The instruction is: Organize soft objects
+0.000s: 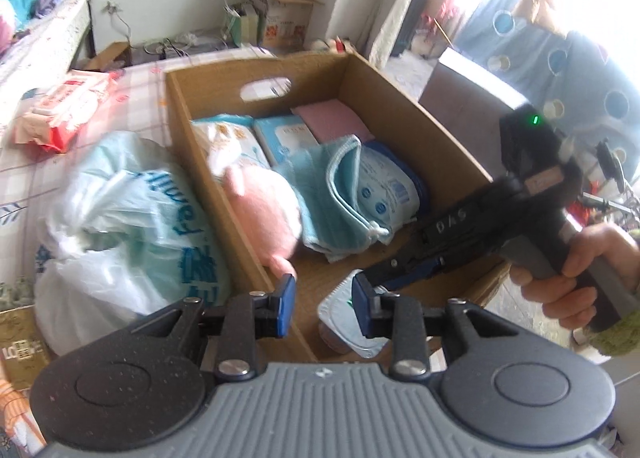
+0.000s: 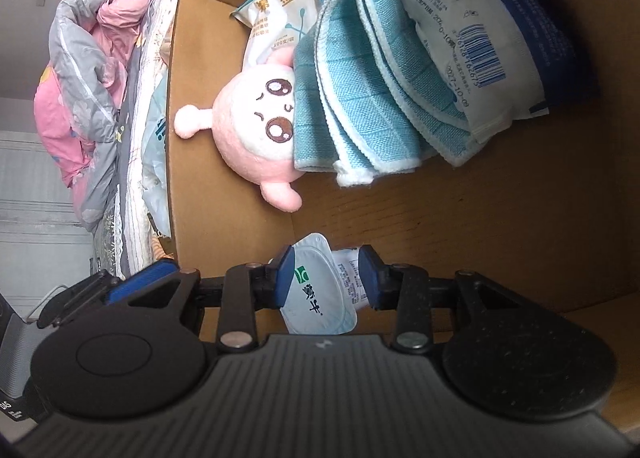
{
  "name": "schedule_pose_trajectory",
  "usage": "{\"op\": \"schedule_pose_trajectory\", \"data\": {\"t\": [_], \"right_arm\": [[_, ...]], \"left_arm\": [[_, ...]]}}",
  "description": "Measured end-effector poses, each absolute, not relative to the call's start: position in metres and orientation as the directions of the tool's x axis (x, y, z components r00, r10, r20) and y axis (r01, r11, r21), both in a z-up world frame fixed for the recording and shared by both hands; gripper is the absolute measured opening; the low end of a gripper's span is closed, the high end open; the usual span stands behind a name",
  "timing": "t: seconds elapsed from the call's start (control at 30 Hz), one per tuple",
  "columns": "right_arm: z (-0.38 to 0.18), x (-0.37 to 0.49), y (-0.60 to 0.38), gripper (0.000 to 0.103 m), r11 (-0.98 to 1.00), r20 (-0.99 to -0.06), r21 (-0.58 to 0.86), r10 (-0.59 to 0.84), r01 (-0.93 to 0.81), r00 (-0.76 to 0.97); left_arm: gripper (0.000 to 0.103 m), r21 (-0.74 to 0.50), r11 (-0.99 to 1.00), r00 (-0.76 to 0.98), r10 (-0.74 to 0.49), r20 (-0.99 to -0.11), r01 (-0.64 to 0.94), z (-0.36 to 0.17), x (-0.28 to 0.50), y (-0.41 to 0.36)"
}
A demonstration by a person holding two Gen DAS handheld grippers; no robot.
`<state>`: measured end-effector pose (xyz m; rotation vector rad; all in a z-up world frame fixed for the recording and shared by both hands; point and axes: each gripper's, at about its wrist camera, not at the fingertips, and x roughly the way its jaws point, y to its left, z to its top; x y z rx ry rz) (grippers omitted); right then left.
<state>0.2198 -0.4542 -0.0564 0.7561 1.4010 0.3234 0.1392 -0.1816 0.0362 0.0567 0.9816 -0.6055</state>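
1. Cardboard box sits on bed; inside are pink plush toy, folded blue cloth, tissue packs.
2. Right tongs grip foil-lidded yogurt cup at box's near end.
3. Left tongs slightly apart, empty, above box edge.

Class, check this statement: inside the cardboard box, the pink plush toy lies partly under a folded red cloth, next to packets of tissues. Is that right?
Not quite. The cloth is blue, not red, as the right wrist view shows. The rest stands: inside the cardboard box, the pink plush toy lies partly under it, next to packets.
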Motion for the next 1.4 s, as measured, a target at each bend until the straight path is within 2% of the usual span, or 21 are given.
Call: {"op": "schedule_pose_trajectory", "data": {"t": [0.17, 0.37, 0.67, 0.77, 0.87, 0.97, 1.1, 1.2, 1.4], "right_arm": [[-0.064, 0.220, -0.437, 0.035, 0.765, -0.784, 0.621, 0.608, 0.173, 0.126], [-0.064, 0.217, -0.430, 0.032, 0.757, -0.776, 0.630, 0.605, 0.172, 0.177], [-0.071, 0.210, -0.435, 0.034, 0.728, -0.747, 0.664, 0.629, 0.174, 0.218], [-0.064, 0.210, -0.434, 0.035, 0.751, -0.770, 0.636, 0.599, 0.179, 0.220], [-0.047, 0.209, -0.439, 0.043, 0.771, -0.783, 0.613, 0.563, 0.175, 0.263], [-0.019, 0.215, -0.437, 0.044, 0.794, -0.781, 0.594, 0.529, 0.131, 0.333], [0.020, 0.228, -0.413, 0.047, 0.809, -0.751, 0.587, 0.527, 0.038, 0.397], [0.040, 0.239, -0.378, 0.048, 0.786, -0.707, 0.616, 0.583, -0.056, 0.401], [0.042, 0.261, -0.280, 0.048, 0.680, -0.617, 0.710, 0.727, -0.186, 0.303]], "left_arm": [[0.034, -0.198, 0.872, 0.502, -0.428, -0.751, 0.448, 0.044, 0.129, -0.136], [0.034, -0.174, 0.926, 0.568, -0.346, -0.747, 0.334, 0.032, 0.119, -0.080], [0.034, -0.223, 0.955, 0.597, -0.296, -0.746, 0.196, 0.018, 0.107, -0.012], [0.041, -0.217, 0.959, 0.625, -0.282, -0.728, 0.179, 0.018, 0.103, 0.000], [0.047, -0.176, 0.970, 0.658, -0.242, -0.713, 0.166, 0.019, 0.099, 0.009], [0.054, -0.127, 0.980, 0.683, -0.199, -0.703, 0.155, 0.019, 0.095, 0.018], [0.058, -0.076, 0.988, 0.700, -0.148, -0.699, 0.133, 0.016, 0.094, 0.032], [0.059, -0.067, 0.990, 0.692, -0.134, -0.709, 0.122, 0.009, 0.094, 0.041], [0.059, -0.045, 0.992, 0.666, -0.111, -0.738, 0.115, -0.010, 0.094, 0.054]]}}
